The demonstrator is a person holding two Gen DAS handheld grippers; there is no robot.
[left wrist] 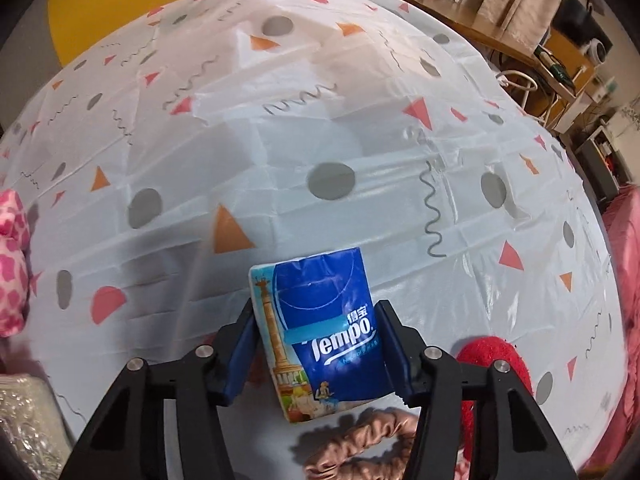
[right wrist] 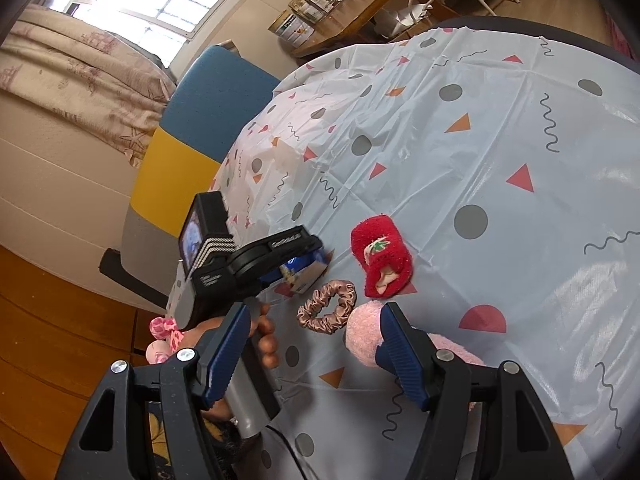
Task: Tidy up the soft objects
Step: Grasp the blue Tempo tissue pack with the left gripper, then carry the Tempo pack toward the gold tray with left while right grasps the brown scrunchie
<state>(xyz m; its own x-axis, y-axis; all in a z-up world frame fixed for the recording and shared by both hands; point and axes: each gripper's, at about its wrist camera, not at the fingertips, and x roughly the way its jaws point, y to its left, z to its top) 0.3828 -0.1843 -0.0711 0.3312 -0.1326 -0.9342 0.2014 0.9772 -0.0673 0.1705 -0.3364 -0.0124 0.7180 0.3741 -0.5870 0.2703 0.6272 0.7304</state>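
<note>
A blue Tempo tissue pack (left wrist: 320,320) stands upright on the patterned tablecloth (left wrist: 320,140), and my left gripper (left wrist: 316,312) is shut on its two sides. In the right wrist view the same pack (right wrist: 310,270) shows under the left gripper, which a hand (right wrist: 266,340) holds. Beside it lie a rose satin scrunchie (right wrist: 328,306) and a red fluffy sock (right wrist: 380,260). My right gripper (right wrist: 314,312) hovers open over the table's near side. A pink fluffy item (right wrist: 362,340) lies by its right finger, partly hidden behind it.
A pink spotted plush (left wrist: 12,260) sits at the table's left edge, with a crinkly clear bag (left wrist: 24,420) below it. A blue and yellow chair (right wrist: 212,96) stands past the far side. A wooden desk (left wrist: 500,40) with boxes runs along the wall.
</note>
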